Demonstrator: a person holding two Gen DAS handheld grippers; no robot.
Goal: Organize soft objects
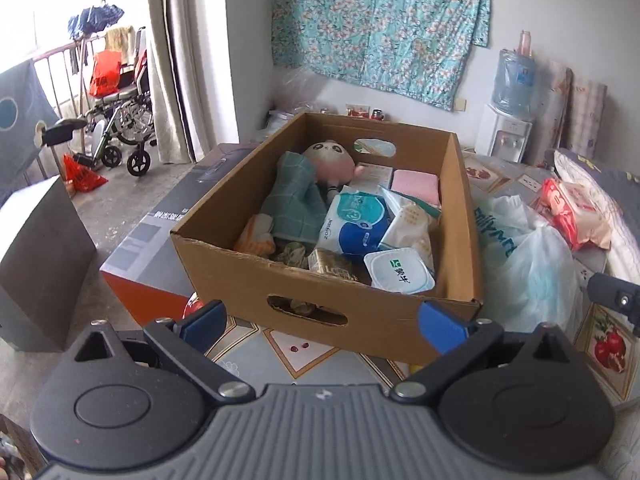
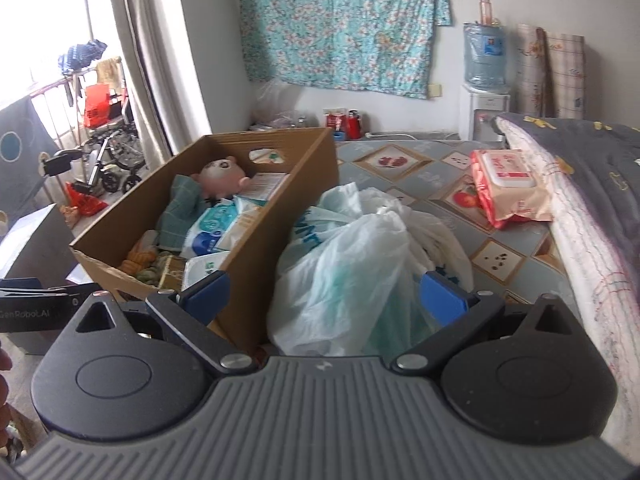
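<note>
A brown cardboard box stands on the patterned bed mat. It holds a pink plush toy, a green checked cloth, a blue-and-white tissue pack and other soft packs. My left gripper is open in front of the box's near wall, with nothing between its pads. To the right of the box lies a white plastic bag. My right gripper is open with the bag between its fingers, unpinched. A red wipes pack lies further right.
A folded quilt runs along the mat's right side. An orange-and-grey carton sits left of the box, beyond the bed's edge. A water dispenser stands at the back wall and a wheelchair on the balcony.
</note>
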